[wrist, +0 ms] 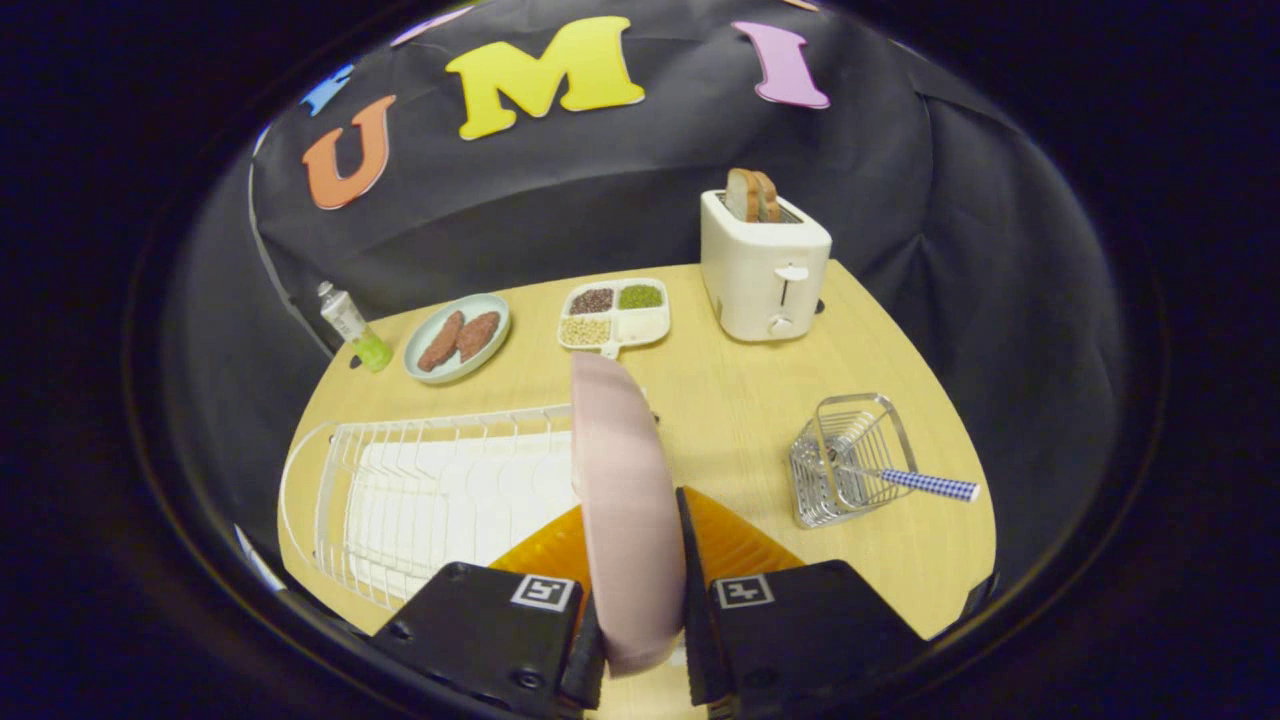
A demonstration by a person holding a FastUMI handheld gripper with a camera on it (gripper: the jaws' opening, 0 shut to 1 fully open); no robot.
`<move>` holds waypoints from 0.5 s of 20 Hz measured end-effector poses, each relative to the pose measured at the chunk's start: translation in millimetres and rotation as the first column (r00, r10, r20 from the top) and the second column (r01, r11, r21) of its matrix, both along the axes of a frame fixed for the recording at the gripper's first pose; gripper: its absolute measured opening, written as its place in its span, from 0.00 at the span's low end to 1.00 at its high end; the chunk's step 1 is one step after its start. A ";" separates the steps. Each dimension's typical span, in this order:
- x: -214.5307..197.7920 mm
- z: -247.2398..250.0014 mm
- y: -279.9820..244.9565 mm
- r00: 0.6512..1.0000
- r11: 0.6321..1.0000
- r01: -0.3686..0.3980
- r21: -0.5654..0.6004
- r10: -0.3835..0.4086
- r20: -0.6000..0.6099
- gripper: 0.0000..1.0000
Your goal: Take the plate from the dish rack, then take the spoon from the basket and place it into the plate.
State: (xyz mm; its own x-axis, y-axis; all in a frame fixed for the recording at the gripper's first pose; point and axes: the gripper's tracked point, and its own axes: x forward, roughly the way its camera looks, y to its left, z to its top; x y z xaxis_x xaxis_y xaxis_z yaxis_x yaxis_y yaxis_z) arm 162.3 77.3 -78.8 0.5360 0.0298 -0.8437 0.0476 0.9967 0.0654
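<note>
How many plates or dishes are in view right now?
3. A pink plate on edge between the gripper fingers, both pressing it; a pale green plate with patties beyond the dish rack; a divided tray beside the toaster.

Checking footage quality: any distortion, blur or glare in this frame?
Gripper view: fisheye bends the table edge and dish rack; the pink plate, clamped edge-on in the claw, looms large and slightly soft; toaster and spoon are sharp; lighting even, no glare.
</note>
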 end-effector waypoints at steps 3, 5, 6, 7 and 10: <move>1.9 11.6 -1.8 1.000 0.998 0.030 -0.047 -0.030 -0.002 0.34; 3.9 25.3 -4.6 0.998 0.994 0.051 -0.099 -0.047 0.041 0.34; 1.0 30.9 -4.0 0.997 0.989 0.056 -0.135 -0.049 0.054 0.33; 0.6 37.6 -4.2 0.996 0.985 0.061 -0.161 -0.050 0.073 0.33; 6.3 70.3 1.8 0.987 0.975 0.044 -0.218 -0.009 0.159 0.33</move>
